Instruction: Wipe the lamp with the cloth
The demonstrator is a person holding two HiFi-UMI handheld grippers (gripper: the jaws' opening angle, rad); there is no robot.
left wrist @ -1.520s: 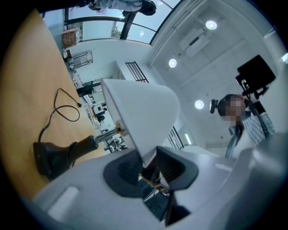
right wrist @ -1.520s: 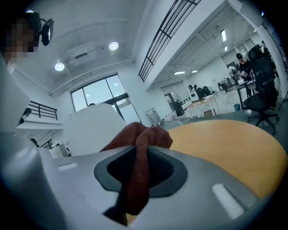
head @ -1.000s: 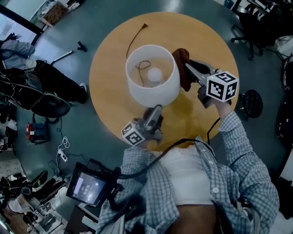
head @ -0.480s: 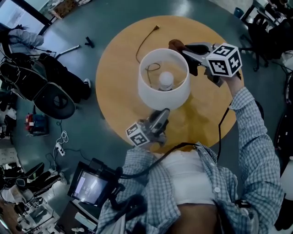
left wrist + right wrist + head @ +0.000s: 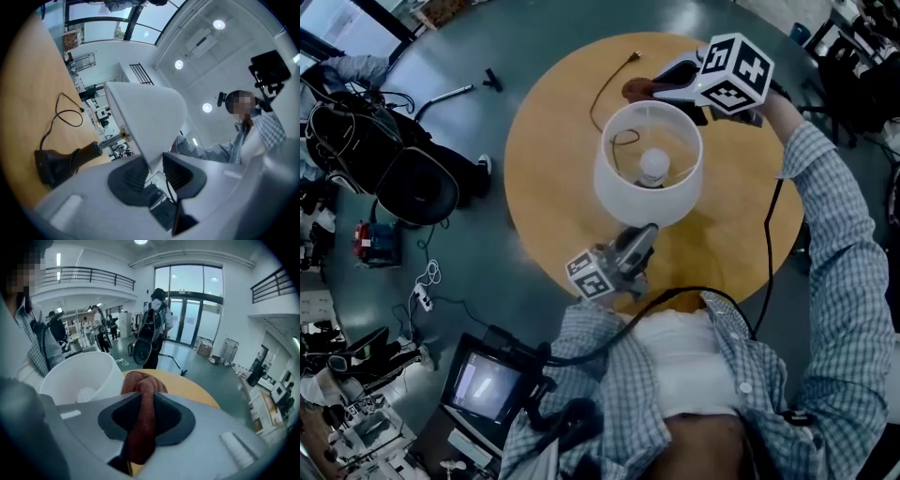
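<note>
Lamp (image 5: 649, 202), a white drum-shaped shade (image 5: 145, 117) on a dark base (image 5: 51, 164), stands upright near the middle of the round light-brown wooden table (image 5: 548, 187); the head view looks straight down into the open top of the shade. A person in a checked shirt (image 5: 825, 244) is at the near edge of the table, one gripper in each hand. Left gripper (image 5: 643, 234) is at the near side of the lamp, pointing upward; its jaws are closed on the lower rim of the shade, and the left gripper view shows the thin white edge nipped between the two dark pads. Right gripper (image 5: 664, 86), on an outstretched arm, is at the far side of the lamp, just beyond the upper rim, tilted downward. Its jaws are pressed together on a folded rust-brown cloth (image 5: 636, 91): the fabric is pinched between the pads, a bunch standing out past the tips and a tail hanging behind them. The cloth is right beside the far rim of the shade; whether it touches cannot be made out. A round white bulb (image 5: 653, 165) sits inside the shade
</note>
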